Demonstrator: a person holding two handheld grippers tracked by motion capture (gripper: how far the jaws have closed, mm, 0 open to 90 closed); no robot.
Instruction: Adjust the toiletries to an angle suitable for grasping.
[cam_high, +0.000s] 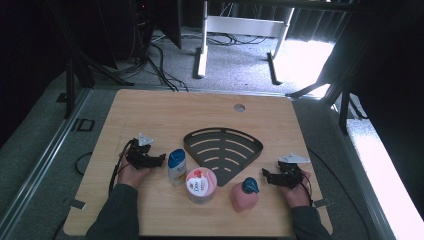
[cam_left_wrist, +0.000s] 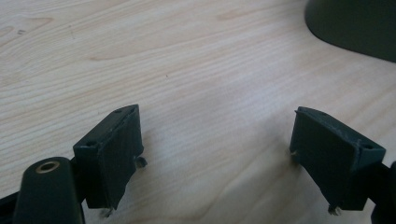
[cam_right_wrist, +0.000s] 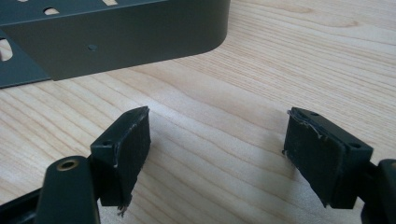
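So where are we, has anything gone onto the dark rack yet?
Nothing looks done: the dark rack holds nothing. The blue-capped bottle, the pink-lidded jar and the pink bottle stand on the table in front of it. The left gripper and the right gripper are open, holding nothing. All three items remain.

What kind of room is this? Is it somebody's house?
Probably not a house; it looks like a lab or workshop for recording tasks. A person holds a gripper in each hand at a wooden table, with cables strewn across the carpeted floor.
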